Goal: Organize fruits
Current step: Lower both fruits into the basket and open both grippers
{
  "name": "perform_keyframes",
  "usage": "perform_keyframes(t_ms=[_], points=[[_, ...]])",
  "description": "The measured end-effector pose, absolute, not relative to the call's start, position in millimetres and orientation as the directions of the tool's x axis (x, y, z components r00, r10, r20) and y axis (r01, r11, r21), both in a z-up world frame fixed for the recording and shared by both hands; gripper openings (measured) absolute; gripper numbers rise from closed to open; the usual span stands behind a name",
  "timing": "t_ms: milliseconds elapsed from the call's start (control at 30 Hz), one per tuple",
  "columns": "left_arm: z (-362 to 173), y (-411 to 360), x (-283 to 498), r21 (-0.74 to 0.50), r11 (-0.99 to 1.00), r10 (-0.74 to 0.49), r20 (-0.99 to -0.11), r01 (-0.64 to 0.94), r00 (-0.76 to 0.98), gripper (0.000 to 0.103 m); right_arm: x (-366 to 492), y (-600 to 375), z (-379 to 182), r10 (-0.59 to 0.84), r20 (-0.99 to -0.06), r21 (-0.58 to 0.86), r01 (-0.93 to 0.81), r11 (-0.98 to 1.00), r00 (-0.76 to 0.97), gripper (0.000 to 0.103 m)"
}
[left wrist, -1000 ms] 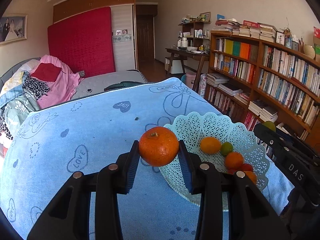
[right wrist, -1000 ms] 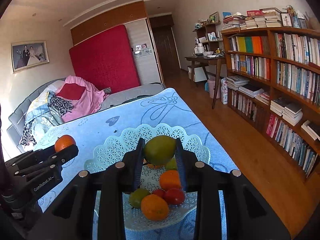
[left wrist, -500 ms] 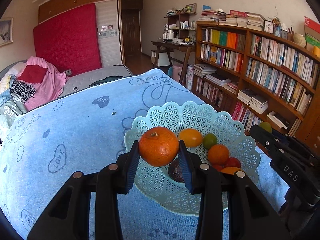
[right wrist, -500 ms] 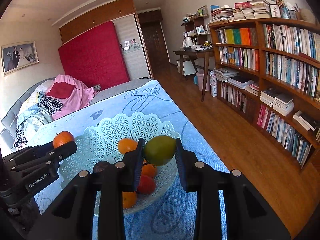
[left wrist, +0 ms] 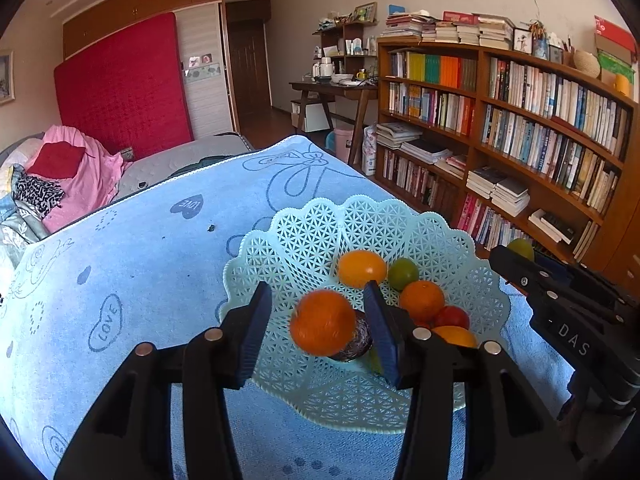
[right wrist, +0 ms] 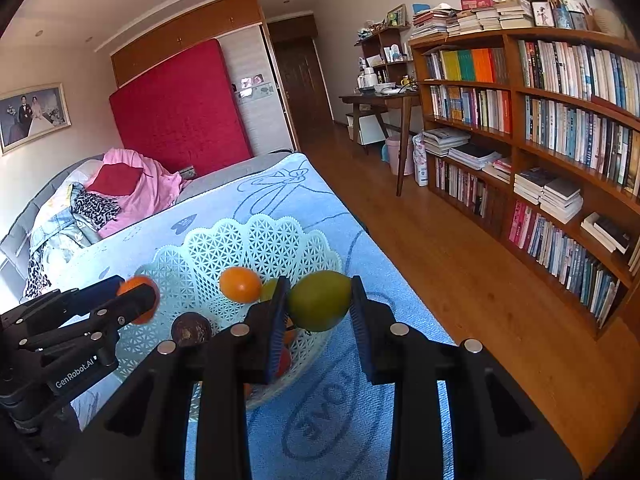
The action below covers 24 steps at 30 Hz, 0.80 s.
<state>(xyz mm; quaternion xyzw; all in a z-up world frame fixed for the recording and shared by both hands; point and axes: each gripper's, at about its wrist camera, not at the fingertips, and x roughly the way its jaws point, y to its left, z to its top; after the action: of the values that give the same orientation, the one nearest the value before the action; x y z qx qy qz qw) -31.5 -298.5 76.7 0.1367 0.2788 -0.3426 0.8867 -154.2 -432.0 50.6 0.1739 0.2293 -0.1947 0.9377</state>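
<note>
Left gripper (left wrist: 316,322): jaws opening; both pads stand clear of the orange (left wrist: 323,322), which sits blurred between them over the basket's near-left part.
Right gripper (right wrist: 318,304): jaws narrow, clamped on one green fruit (right wrist: 320,300) above the basket's right rim.
Basket (left wrist: 304,236): one pale green lattice bowl with scalloped rim, resting on the blue cloth (left wrist: 132,240) near its right edge.
Fruit lying in basket, counted in the left wrist view: one yellow-orange fruit (left wrist: 362,268), one small green fruit (left wrist: 403,273), one orange citrus (left wrist: 422,300), one red fruit (left wrist: 452,317), one orange fruit (left wrist: 456,336) partly hidden, one dark brown fruit (left wrist: 358,346) under the released orange.
Total fruit in sight: eight; others may be hidden behind the fingers.
Bookshelf (right wrist: 560,128): one, along the right wall.
</note>
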Motion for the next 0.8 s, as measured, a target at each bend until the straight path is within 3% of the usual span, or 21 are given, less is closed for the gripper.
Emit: perform_keyframes(t_ms=[167,533,800], points=[[83,-290,-32,0.037,0.736,-0.539,-0.572,0.676,0.618,0.078,-153,-430,51,-0.278,-0.499,0.237,0.437,0.868,0.821,0.031],[86,-276,-29,0.027,0.762,-0.522,-0.564,0.647,0.639,0.088,-148,-424,48,-0.25,-0.508,0.243,0.416,0.876,0.824,0.031],[87,-270,-27,0.023,0.774,-0.512,-0.566,0.632,0.647,0.088,-142,-420,47,-0.23,-0.508,0.24,0.394,0.887,0.83,0.031]])
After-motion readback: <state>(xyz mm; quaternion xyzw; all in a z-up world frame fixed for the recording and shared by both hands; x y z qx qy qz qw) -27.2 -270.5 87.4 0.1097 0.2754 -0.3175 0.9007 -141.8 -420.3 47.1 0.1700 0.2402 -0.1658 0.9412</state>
